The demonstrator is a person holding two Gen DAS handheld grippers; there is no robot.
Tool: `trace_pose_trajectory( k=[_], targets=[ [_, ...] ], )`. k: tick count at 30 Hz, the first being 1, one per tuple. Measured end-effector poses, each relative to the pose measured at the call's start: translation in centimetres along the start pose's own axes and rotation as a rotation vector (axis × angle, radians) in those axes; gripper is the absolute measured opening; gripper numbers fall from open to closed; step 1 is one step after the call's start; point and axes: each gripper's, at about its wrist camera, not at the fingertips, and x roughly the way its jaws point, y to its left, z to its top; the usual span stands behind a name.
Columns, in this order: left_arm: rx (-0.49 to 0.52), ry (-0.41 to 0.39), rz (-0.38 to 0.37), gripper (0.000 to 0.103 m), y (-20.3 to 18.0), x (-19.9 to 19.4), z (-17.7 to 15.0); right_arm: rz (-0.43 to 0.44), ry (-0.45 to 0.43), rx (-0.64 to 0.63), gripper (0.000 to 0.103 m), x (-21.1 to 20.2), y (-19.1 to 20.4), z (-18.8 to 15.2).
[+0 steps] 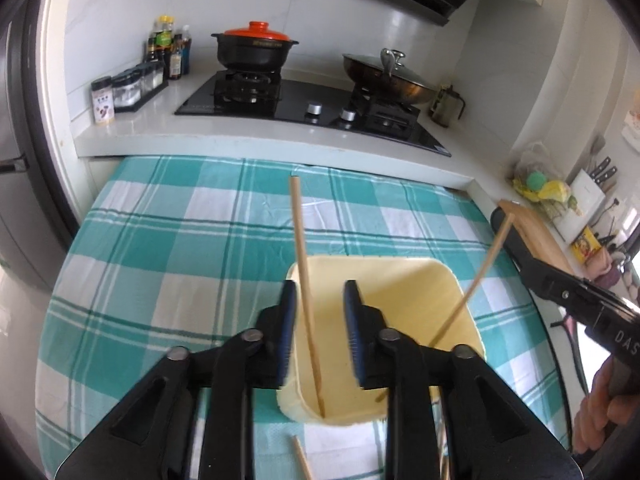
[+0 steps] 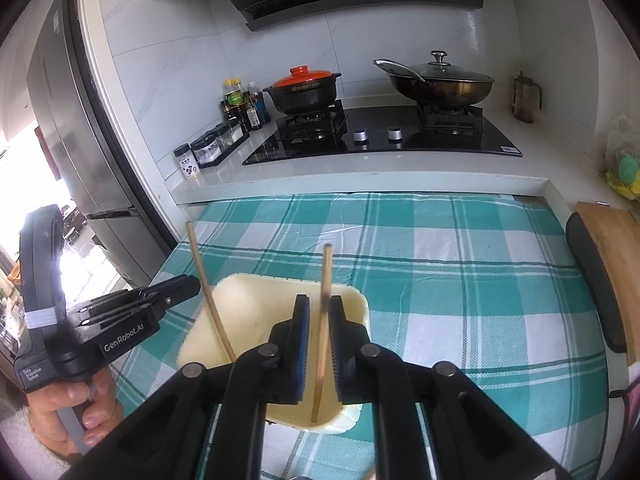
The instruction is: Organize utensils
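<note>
Two grippers hang over a yellow tub (image 1: 404,300) that sits on a teal-and-white checked cloth (image 1: 180,240), toward the cloth's near edge.

Left gripper (image 1: 320,332): jaws apart, with blue pads. A wooden chopstick (image 1: 306,292) stands between them, close to the left pad; no clear pressure on it. Its lower tip rests in the tub's near corner and its top leans toward the cloth's far edge.

Right gripper (image 2: 319,340): jaws apart, narrower gap. A second chopstick (image 2: 323,328) stands nearly upright between the pads; the gap is slim and contact cannot be told. Its tip is down inside the tub, near the near wall.

A third wooden stick (image 1: 302,460) lies on the cloth just before the tub's near edge, partly hidden by the left gripper.

Beyond the cloth's far edge: a worktop (image 2: 360,176) with a black gas hob (image 2: 380,136), a pot with an orange lid (image 2: 304,88), and a lidded wok (image 2: 440,84).
</note>
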Motion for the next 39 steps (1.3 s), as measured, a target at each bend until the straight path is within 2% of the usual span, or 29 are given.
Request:
trace_pose_trajectory(
  k=[1, 2, 3, 4, 6, 9, 11, 14, 17, 18, 19, 22, 24, 26, 27, 29, 39],
  targets=[
    [0.005, -0.003, 0.001, 0.052, 0.3, -1.0, -0.6, -0.005, -0.013, 0.007, 0.030, -0.9, -0.2, -0.2],
    [0.017, -0.007, 0.000, 0.060, 0.7, -2.2, -1.4, -0.017, -0.030, 0.005, 0.044, -2.0, -0.3, -0.7],
    [0.033, -0.007, -0.002, 0.062, 1.2, -3.4, -2.3, -0.031, -0.045, -0.005, 0.049, -3.3, -0.5, -1.4],
    [0.051, 0.002, -0.003, 0.064, 1.8, -4.5, -3.4, -0.043, -0.049, -0.020, 0.049, -4.4, -0.7, -2.2],
    [0.077, 0.023, 0.012, 0.074, 3.3, -6.7, -6.5, -0.080, -0.019, -0.057, 0.050, -6.3, -1.2, -4.9],
    [0.079, 0.051, 0.057, 0.084, 5.9, -8.7, -12.1, -0.164, 0.020, -0.104, 0.054, -8.2, -2.9, -11.3],
    [0.068, 0.077, 0.114, 0.084, 8.0, -8.8, -15.8, -0.223, 0.058, -0.090, 0.056, -8.4, -4.9, -16.3],
    [-0.001, 0.132, 0.188, 0.084, 11.1, -7.4, -20.3, -0.334, 0.160, -0.035, 0.056, -6.7, -8.3, -23.1],
    [-0.040, 0.130, 0.211, 0.083, 12.3, -6.1, -23.0, -0.404, 0.179, -0.018, 0.056, -5.5, -10.3, -26.9],
    [-0.032, 0.116, 0.225, 0.084, 12.3, -5.9, -23.6, -0.400, 0.129, -0.012, 0.056, -5.9, -10.4, -27.1],
    [-0.011, 0.100, 0.244, 0.085, 11.9, -6.0, -23.8, -0.411, 0.141, -0.003, 0.057, -5.8, -10.6, -27.1],
    [-0.012, 0.101, 0.242, 0.087, 11.5, -6.0, -23.9, -0.416, 0.143, 0.032, 0.066, -5.3, -11.4, -26.6],
    [0.003, 0.118, 0.250, 0.094, 11.3, -5.7, -24.0, -0.413, 0.153, 0.083, 0.084, -5.1, -12.5, -26.4],
    [0.011, 0.130, 0.254, 0.098, 11.2, -5.5, -24.0, -0.378, 0.152, 0.102, 0.091, -5.2, -12.8, -26.6],
    [0.015, 0.134, 0.260, 0.100, 11.2, -5.5, -24.2, -0.370, 0.165, 0.087, 0.102, -4.8, -12.5, -26.6],
    [0.020, 0.144, 0.280, 0.102, 11.2, -5.3, -24.2, -0.398, 0.179, 0.050, 0.103, -4.3, -11.8, -26.6],
    [0.016, 0.144, 0.287, 0.103, 11.2, -5.3, -24.2, -0.385, 0.179, 0.064, 0.103, -4.5, -11.9, -26.8]
  ],
)
